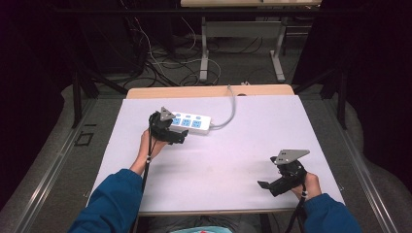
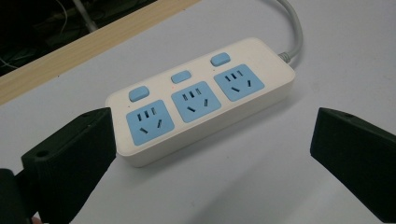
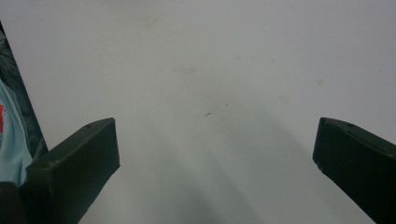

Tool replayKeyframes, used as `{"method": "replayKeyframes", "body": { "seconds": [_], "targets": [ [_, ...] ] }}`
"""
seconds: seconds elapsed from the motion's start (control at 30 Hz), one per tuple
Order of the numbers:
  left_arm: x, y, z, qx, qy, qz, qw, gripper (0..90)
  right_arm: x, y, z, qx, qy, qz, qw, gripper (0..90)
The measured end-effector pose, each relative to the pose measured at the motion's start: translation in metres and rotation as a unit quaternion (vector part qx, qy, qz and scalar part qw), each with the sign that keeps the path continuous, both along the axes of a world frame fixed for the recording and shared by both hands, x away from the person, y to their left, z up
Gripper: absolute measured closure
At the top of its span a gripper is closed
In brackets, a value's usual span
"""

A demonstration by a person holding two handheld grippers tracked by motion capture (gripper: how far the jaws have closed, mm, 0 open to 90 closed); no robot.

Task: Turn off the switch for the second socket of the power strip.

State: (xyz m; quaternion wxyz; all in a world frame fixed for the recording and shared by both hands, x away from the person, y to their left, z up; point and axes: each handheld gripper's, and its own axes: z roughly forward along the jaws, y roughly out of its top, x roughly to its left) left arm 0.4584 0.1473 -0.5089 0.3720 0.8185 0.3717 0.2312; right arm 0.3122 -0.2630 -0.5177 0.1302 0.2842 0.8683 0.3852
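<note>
Left gripper (image 2: 212, 140) released, jaws wide, just near power strip (image 2: 201, 100); three blue sockets visible. Right gripper (image 1: 272, 184) released over bare table (image 3: 210, 70).

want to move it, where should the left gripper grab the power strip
Grip the power strip across its narrow width at the near end, coming from above with the left gripper. It lies flat, and its long straight sides fit between the open fingers.

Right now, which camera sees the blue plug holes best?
The left gripper view: the power strip sits close, all three blue sockets plain. The high view shows it small, partly behind the left gripper.
</note>
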Motion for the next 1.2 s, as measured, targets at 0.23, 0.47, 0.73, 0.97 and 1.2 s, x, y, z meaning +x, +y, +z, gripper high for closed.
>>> {"method": "replayKeyframes", "body": {
  "seconds": [0.23,0.47,0.73,0.97,1.2],
  "targets": [
    [0.008,-0.005,-0.003,0.006,-0.002,0.006,1.0,0.4,0.0,0.001,-0.001,0.0,0.001,0.002,1.0,0.0],
    [0.016,0.0,-0.003,0.009,0.007,0.018,0.9998,0.3,0.001,0.001,-0.001,-0.004,-0.003,0.005,1.0,0.0],
    [0.025,0.0,-0.005,0.016,0.006,0.028,0.9994,0.4,0.001,0.002,-0.001,-0.007,0.002,0.006,1.0,0.0],
    [0.034,-0.001,0.0,0.024,0.013,0.038,0.9989,0.4,0.001,0.002,-0.001,-0.007,0.002,0.005,1.0,0.1],
    [0.042,-0.005,0.003,0.02,0.014,0.043,0.9988,0.4,0.001,0.002,-0.001,-0.01,0.004,0.006,0.9999,0.1]
  ]
}}
